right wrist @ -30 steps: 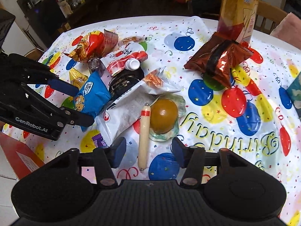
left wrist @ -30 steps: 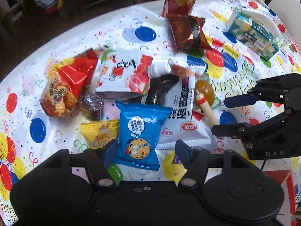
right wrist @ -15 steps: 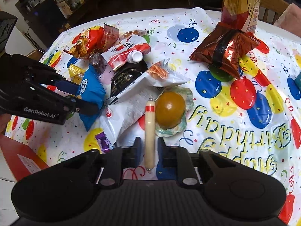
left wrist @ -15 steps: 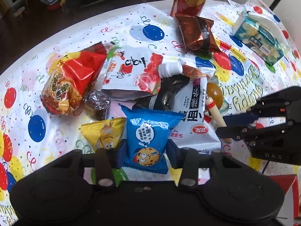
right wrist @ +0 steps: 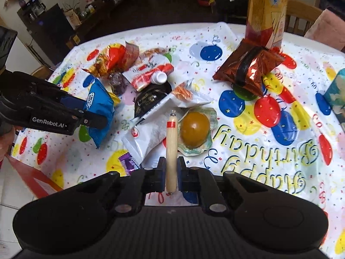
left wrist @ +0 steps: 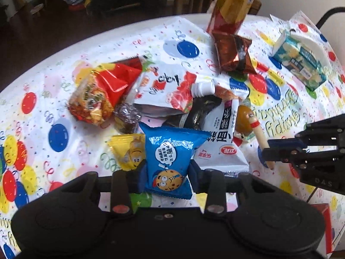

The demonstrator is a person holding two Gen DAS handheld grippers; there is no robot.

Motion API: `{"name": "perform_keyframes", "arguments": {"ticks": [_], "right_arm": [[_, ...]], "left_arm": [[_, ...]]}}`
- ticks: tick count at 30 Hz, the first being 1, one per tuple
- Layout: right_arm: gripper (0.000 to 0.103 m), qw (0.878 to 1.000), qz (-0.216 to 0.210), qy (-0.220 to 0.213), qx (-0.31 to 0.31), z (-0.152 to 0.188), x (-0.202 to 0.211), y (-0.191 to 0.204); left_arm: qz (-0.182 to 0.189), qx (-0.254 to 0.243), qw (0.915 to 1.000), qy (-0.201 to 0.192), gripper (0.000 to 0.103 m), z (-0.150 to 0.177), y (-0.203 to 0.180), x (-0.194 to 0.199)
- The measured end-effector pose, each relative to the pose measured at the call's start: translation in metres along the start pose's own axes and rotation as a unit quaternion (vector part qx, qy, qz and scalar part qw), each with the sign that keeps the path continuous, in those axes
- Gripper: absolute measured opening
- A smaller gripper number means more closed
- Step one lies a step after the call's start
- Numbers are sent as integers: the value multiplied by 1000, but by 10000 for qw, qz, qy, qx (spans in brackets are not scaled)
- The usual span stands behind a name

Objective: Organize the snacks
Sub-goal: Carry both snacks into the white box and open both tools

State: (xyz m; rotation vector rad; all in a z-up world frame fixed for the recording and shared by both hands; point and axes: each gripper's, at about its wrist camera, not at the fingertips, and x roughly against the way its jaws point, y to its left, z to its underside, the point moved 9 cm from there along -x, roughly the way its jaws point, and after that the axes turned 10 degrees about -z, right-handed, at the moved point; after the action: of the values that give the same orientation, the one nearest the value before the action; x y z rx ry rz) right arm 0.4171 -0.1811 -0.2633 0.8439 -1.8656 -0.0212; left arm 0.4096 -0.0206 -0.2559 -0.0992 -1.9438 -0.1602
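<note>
My left gripper (left wrist: 168, 172) is shut on a blue cookie packet (left wrist: 170, 159), which is lifted off the balloon-print tablecloth (left wrist: 64, 99). In the right wrist view the same packet (right wrist: 99, 112) hangs from the left gripper (right wrist: 90, 110) at the left. A pale sausage stick (right wrist: 171, 151) with a red band is pinched at its near end by my right gripper (right wrist: 171, 173), and it rises clear of the cloth. The right gripper (left wrist: 267, 153) and the sausage (left wrist: 259, 135) also show at the right of the left wrist view.
Loose snacks crowd the table's middle: a yellow packet (left wrist: 129, 151), a white packet (left wrist: 220, 142), a red chip bag (left wrist: 101, 92), a white-red pouch (left wrist: 168, 88) and a brown egg pack (right wrist: 195, 129). A brown foil bag (right wrist: 248, 69), a drink bottle (right wrist: 266, 13) and a tissue box (left wrist: 299, 62) stand farther back.
Both grippers closed from open: the left onto the blue cookie packet, the right onto the sausage stick. Both items have since come up off the cloth.
</note>
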Motion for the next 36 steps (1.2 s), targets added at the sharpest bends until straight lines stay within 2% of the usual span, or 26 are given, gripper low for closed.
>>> {"name": "perform_keyframes", "arguments": {"ticks": [9, 19, 27, 36], "right_arm": [[10, 9998, 19, -189, 102, 4, 48, 21], [10, 9989, 146, -428, 86, 23, 105, 50], [10, 9983, 221, -526, 96, 47, 137, 79], [10, 9978, 223, -607, 145, 75, 158, 116]], "left_arm": [[-105, 212, 9993, -281, 37, 1, 7, 45], [-129, 400, 9979, -500, 37, 24, 12, 100], [-19, 422, 9965, -722, 37, 52, 7, 143], [150, 394, 9969, -666, 37, 99, -2, 173]]}}
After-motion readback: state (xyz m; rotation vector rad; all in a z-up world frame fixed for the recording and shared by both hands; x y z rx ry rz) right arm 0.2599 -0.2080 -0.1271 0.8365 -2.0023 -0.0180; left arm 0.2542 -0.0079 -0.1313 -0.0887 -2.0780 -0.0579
